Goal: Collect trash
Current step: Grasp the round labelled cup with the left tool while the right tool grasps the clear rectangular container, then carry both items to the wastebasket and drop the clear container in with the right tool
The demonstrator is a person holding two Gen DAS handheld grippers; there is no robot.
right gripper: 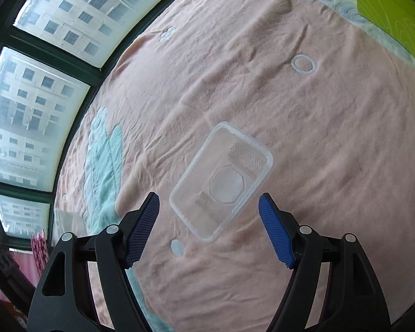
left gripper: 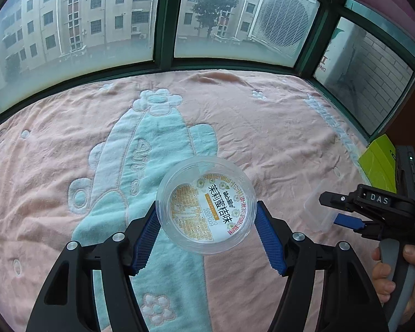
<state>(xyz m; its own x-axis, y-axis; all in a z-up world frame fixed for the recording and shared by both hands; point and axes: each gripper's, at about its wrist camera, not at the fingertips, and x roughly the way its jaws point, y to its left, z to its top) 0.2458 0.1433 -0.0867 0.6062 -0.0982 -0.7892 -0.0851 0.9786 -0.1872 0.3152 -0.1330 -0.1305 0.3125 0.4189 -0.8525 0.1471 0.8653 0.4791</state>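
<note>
A round clear plastic cup (left gripper: 206,204) with a printed label on its lid sits between the blue pads of my left gripper (left gripper: 206,210), which is shut on its sides above the blanket. A clear rectangular plastic tray (right gripper: 221,179) lies on the pink blanket. My right gripper (right gripper: 209,207) hangs over it, jaws open, pads on either side of its near end and apart from it. In the left wrist view the right gripper (left gripper: 333,207) shows at the right edge, held by a hand (left gripper: 387,274), with the tray (left gripper: 319,207) under its tips.
A pink blanket (left gripper: 262,127) with a pale blue car and flower pattern covers the surface. Green-framed windows (left gripper: 166,22) border it at the far side. A yellow-green sheet (right gripper: 393,13) lies at the blanket's right edge. Pink cloth (right gripper: 38,246) hangs at the lower left.
</note>
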